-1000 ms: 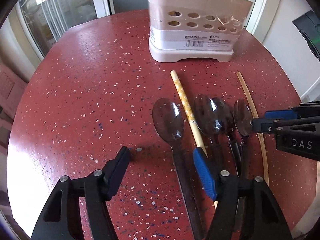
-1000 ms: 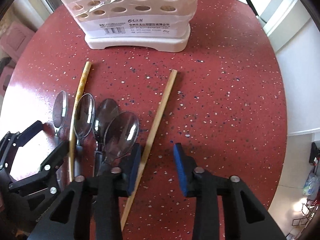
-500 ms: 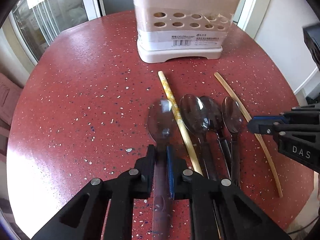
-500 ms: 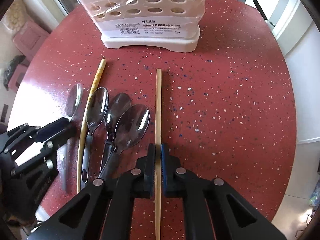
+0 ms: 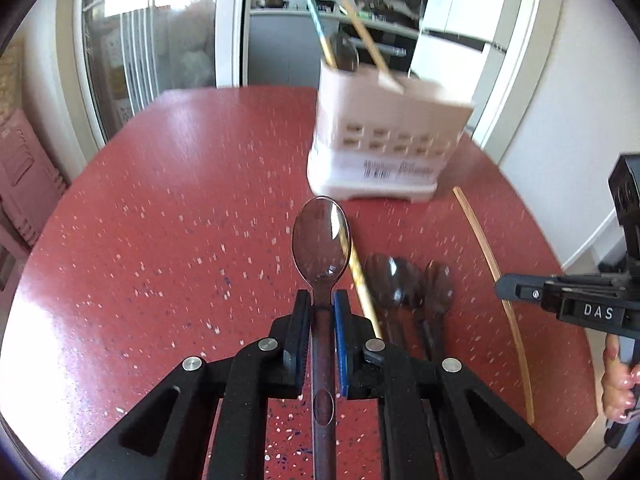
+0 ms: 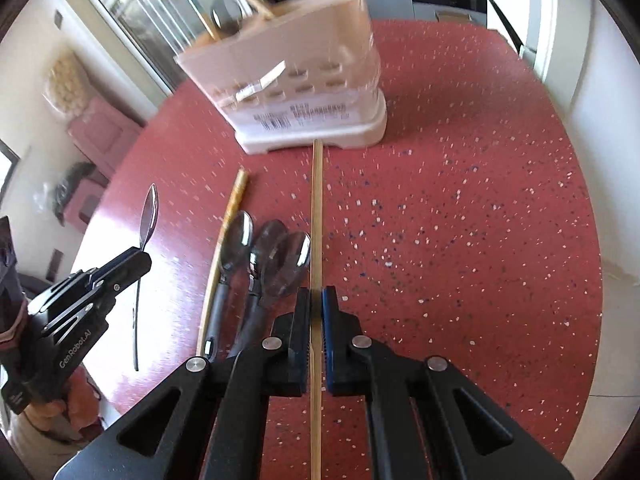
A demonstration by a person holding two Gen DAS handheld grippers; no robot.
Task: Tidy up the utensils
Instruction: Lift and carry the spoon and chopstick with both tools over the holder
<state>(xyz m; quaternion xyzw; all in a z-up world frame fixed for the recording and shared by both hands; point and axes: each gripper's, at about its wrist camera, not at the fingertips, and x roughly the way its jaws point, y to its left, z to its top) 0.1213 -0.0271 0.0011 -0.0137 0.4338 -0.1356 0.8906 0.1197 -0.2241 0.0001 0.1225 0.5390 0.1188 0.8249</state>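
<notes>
Because the spoon [image 5: 321, 236] goes bowl-up into the holder [image 5: 384, 144], you have it pinched at the neck just below the bowl, handle running back between the fingers, so the handle end can drop in first once you tip it. Your left gripper [image 5: 321, 312] is clenched on it, and the spoon is clear of the table [image 5: 160, 220], pointing toward the holder. Your right gripper [image 6: 316, 312] is likewise clamped, on a plain chopstick [image 6: 317, 208] gripped partway along, most of its length sticking out ahead; its far tip sits at the holder's base (touching or not, I cannot tell).

Left behind on the table: three spoons [image 6: 264, 256] lying side by side, bowls toward the holder, and a patterned chopstick [image 6: 228, 232] just beside them. The holder already carries chopsticks and a spoon, upright and leaning.

Pose: both grippers are level to slightly nose-up, side by side, left one near the table's left part, both aimed at the holder. Judgement: both loads are in transit; each needs tipping toward vertical before release.
</notes>
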